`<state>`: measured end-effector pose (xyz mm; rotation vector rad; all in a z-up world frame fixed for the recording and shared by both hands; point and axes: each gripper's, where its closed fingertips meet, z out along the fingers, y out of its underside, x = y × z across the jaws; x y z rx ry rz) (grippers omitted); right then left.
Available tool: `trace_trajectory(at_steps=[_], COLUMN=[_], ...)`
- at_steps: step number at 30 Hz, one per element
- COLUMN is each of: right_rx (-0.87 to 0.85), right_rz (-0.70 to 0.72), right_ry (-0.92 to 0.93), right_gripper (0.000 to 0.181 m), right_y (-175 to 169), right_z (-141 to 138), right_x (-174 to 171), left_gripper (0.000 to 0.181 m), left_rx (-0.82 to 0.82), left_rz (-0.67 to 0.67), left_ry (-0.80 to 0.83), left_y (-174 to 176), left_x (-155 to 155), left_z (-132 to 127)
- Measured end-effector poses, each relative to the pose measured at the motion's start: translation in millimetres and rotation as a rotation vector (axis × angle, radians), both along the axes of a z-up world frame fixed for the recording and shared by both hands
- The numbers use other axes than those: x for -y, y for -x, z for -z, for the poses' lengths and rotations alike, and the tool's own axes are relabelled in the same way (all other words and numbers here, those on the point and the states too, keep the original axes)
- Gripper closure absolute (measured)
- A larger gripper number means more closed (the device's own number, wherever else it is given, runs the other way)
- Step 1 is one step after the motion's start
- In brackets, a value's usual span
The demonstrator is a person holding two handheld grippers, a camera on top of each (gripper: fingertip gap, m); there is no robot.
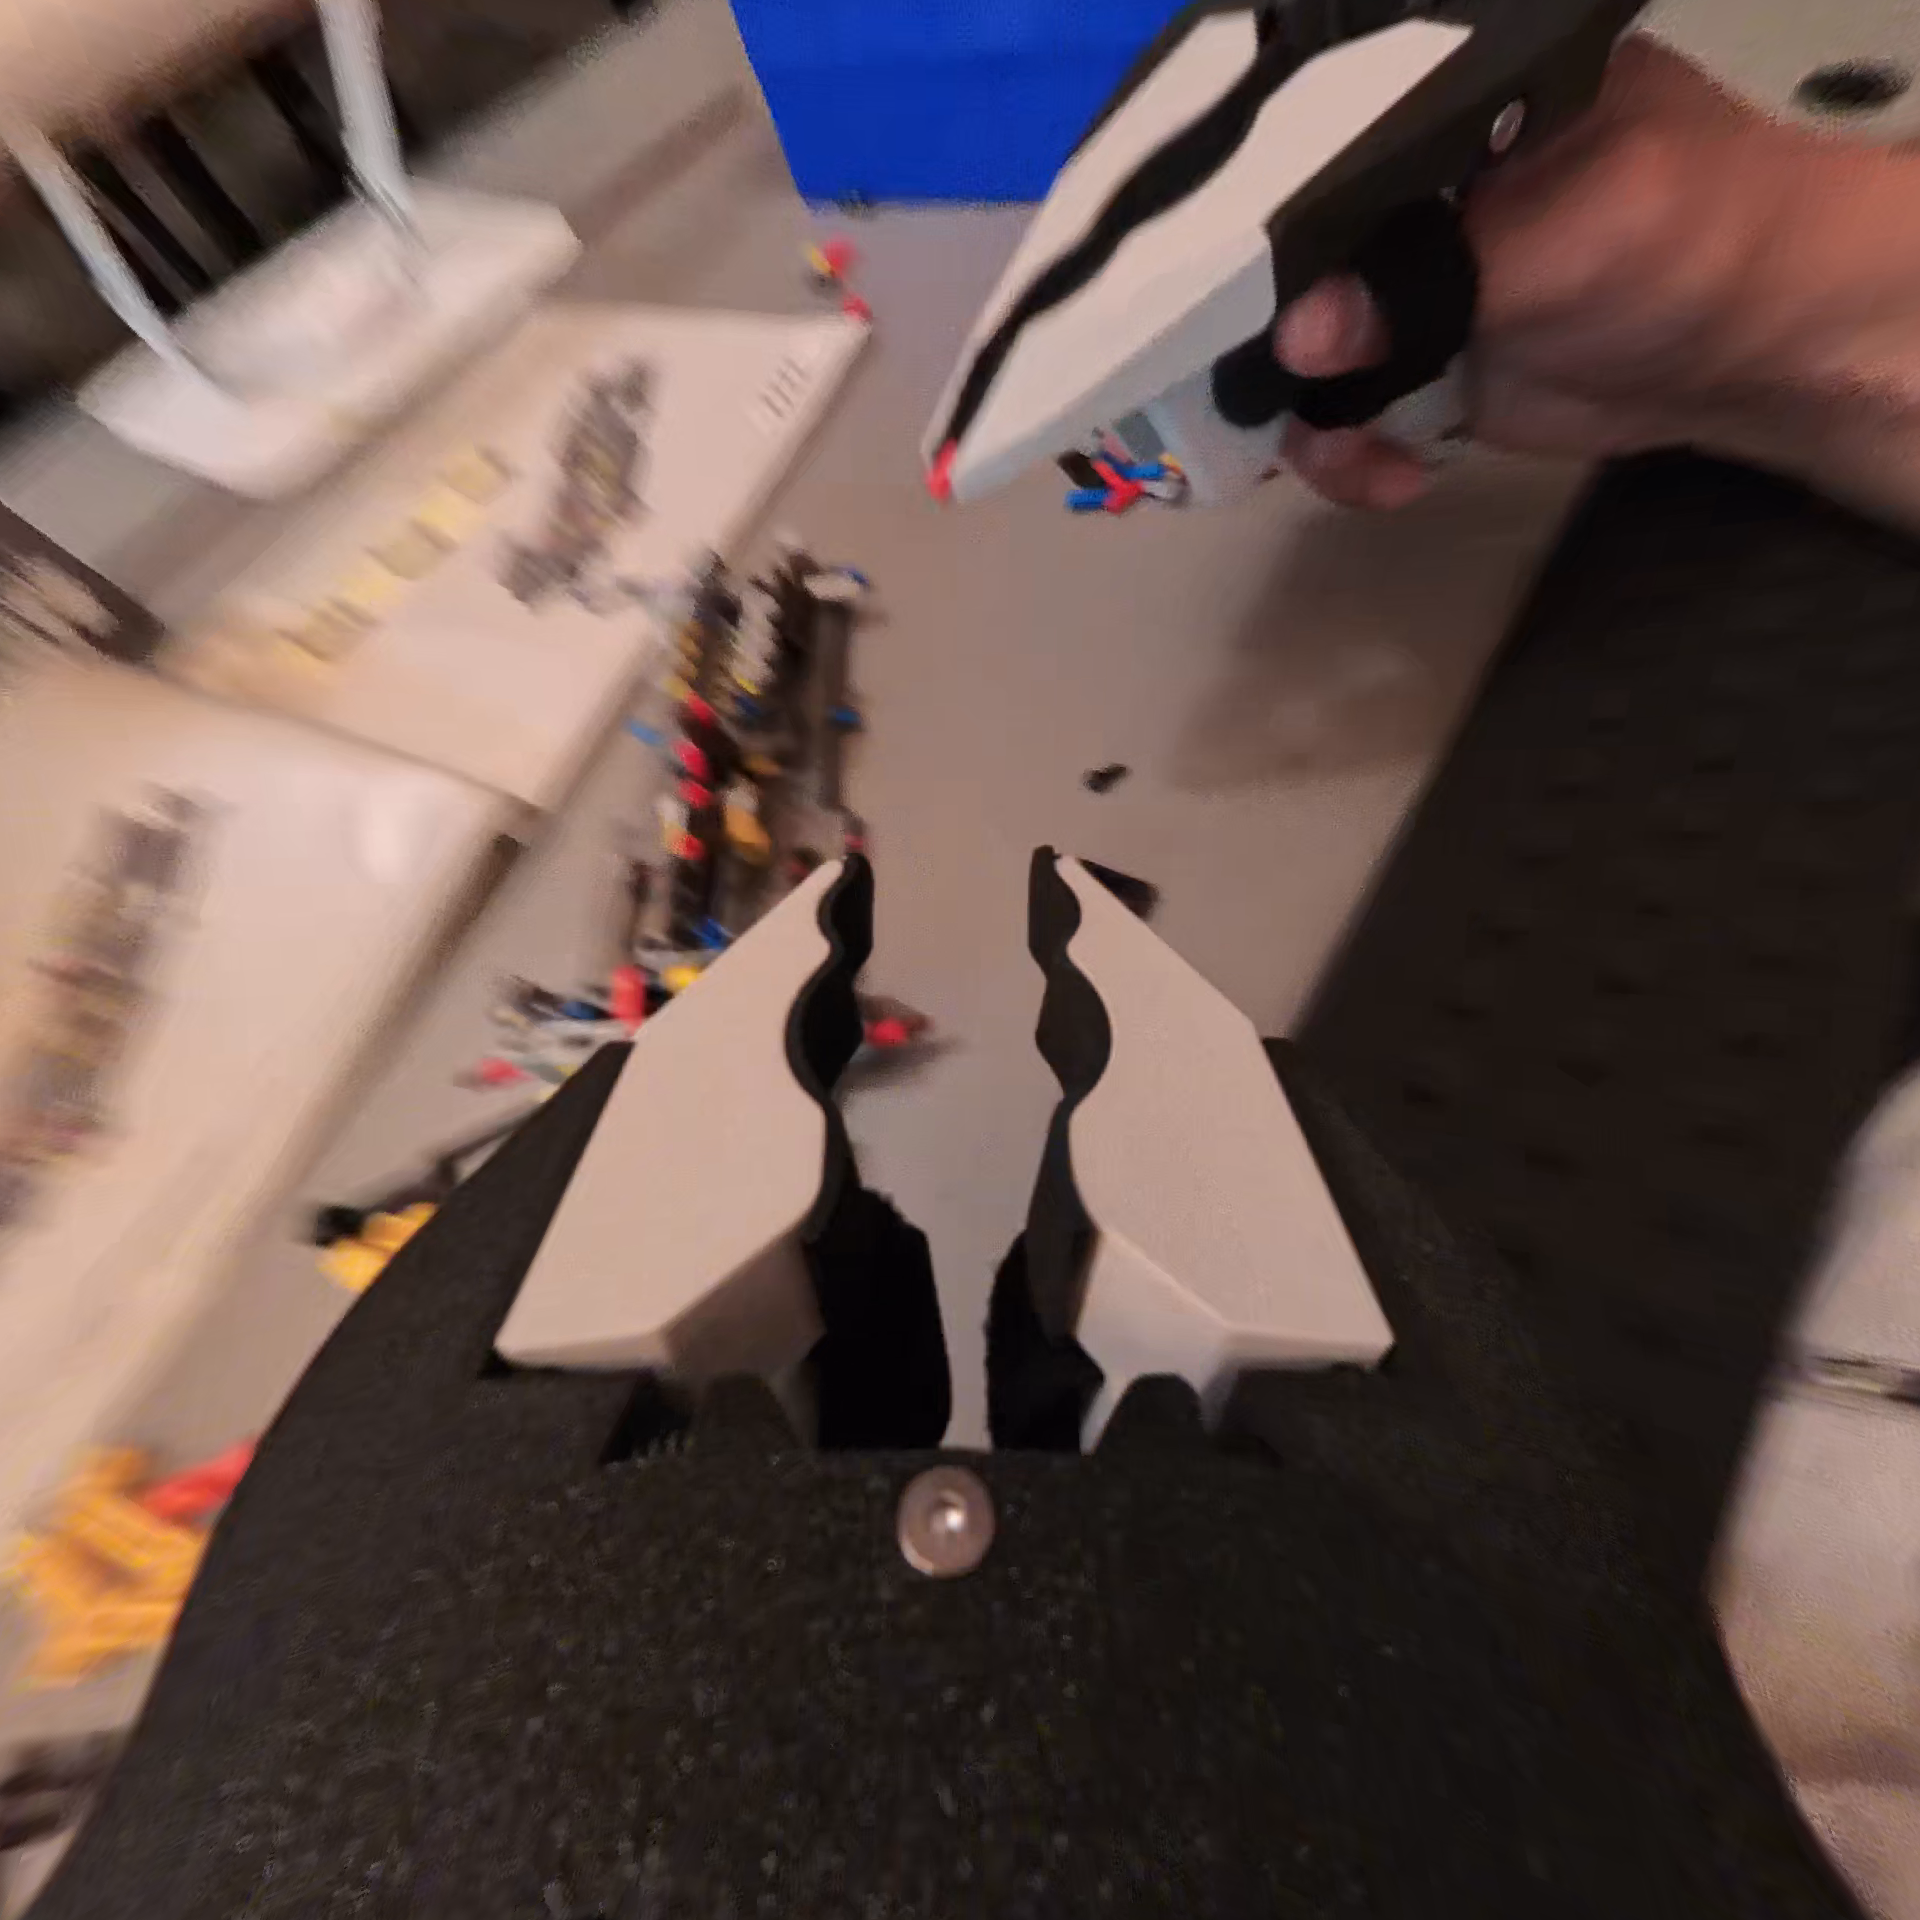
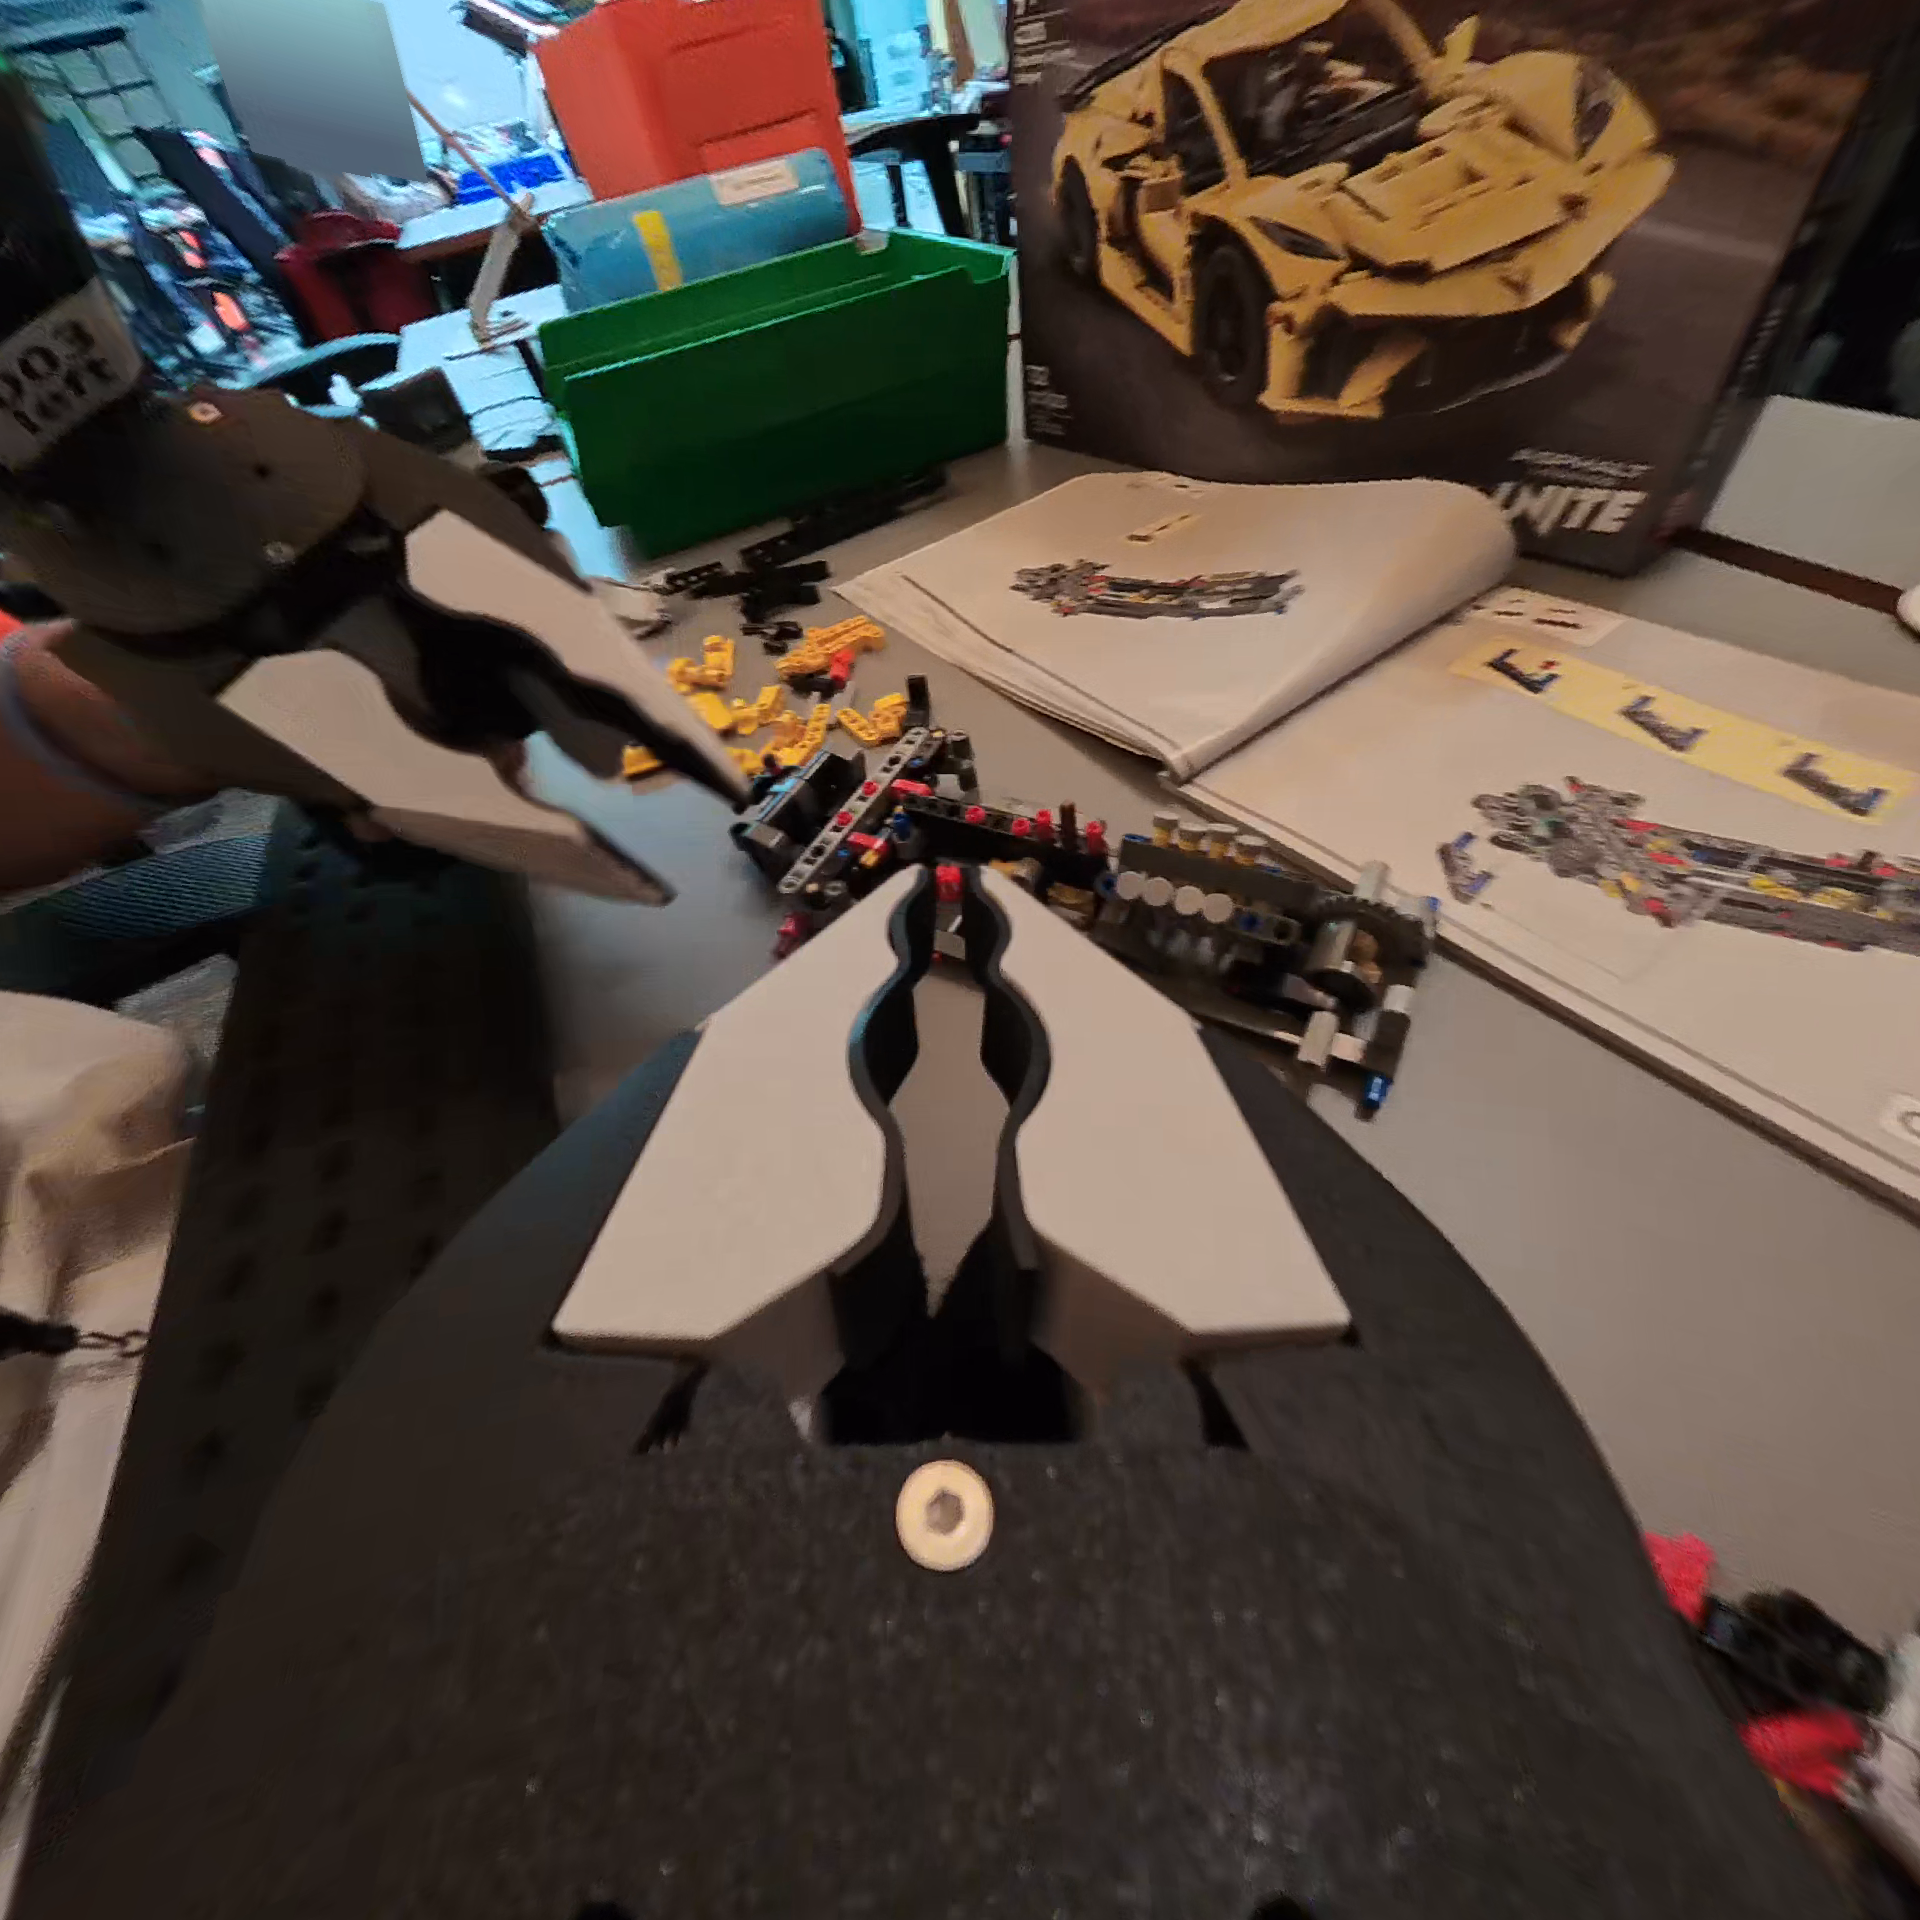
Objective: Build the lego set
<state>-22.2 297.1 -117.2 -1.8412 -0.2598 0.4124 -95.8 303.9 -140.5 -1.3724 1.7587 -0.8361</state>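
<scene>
Left claw (image 1: pixel 951 868): spread apart with nothing between its fingers, hanging above the grey surface (image 1: pixel 1039 665) low in the middle of the left wrist view; that view is smeared with blur
Right claw (image 2: pixel 948 881): nearly pressed together, pinching a small red piece (image 2: pixel 948 883) at its tips, centre of the right wrist view
Same right claw from the other side (image 1: pixel 943 480): upper right of the left wrist view, held in a hand (image 1: pixel 1621 281), the red bit (image 1: pixel 940 480) showing at its tip
Lego build (image 2: pixel 1101 904): a long dark chassis with red, blue and yellow pins, lying on the surface just beyond the right claw's tips, centre and right of centre
Loose parts: yellow pieces (image 2: pixel 779 707) and black pieces (image 2: pixel 769 587) scattered above the build, toward the green bin (image 2: pixel 779 416)
Instruction booklet (image 2: pixel 1558 790): open, right side of the frame, just beside the build
Set box (image 2: pixel 1403 239): standing upright at upper right, picturing a yellow car
</scene>
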Motion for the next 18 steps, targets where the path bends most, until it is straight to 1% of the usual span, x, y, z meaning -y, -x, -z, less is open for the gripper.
trace_trajectory(at_steps=[2, 3, 4, 6, 8, 9, 11, 12, 14, 16, 18], right_rx=[0.020, 0.013, -0.005, -0.066, -0.094, -0.094, -0.098, -0.103, -0.112, -0.123, -0.140], right_rz=[0.042, 0.052, 0.061, 0.052, 0.048, 0.042, 0.033, 0.033, 0.033, 0.036, 0.033], right_ry=[-0.070, -0.093, -0.078, -0.031, -0.028, -0.027, -0.006, 0.002, 0.000, -0.011, -0.023], right_gripper=[0.178, 0.178, 0.178, 0.178, 0.178, 0.178, 0.178, 0.178, 0.177, 0.177, 0.177], right_y=[-8.6, -11.5, -14.1, -14.2, -14.5, -14.4, -14.6, -15.5, -17.1, -19.3, -20.6], right_z=[-9.8, -13.0, -11.8, -9.1, -10.6, -10.2, -5.5, -4.0, -4.4, -6.6, -9.5], right_x=[-1.7, -2.3, -2.7, -1.9, 0.5, 2.0, 3.1, 2.7, 2.7, 3.3, 4.1], left_gripper=[0.151, 0.147, 0.142, 0.138, 0.129, 0.133, 0.142, 0.137, 0.134, 0.128, 0.126], left_rx=[-0.085, -0.138, -0.201, -0.326, -0.366, -0.342, -0.236, -0.191, -0.100, -0.114, -0.204], left_rz=[-0.012, 0.004, 0.022, 0.040, 0.072, 0.107, 0.189, 0.248, 0.288, 0.326, 0.357], left_ry=[0.235, 0.344, 0.433, 0.518, 0.488, 0.437, 0.332, 0.310, 0.307, 0.321, 0.258], left_y=[7.9, 12.5, 17.6, 27.5, 31.4, 31.4, 28.3, 27.8, 20.1, 15.2, 12.4], left_x=[14.6, 23.7, 32.0, 40.5, 41.2, 40.3, 38.8, 41.8, 40.2, 39.3, 36.8], left_z=[9.7, 14.7, 20.0, 32.0, 35.9, 33.7, 22.4, 16.0, 5.8, 9.9, 23.6])
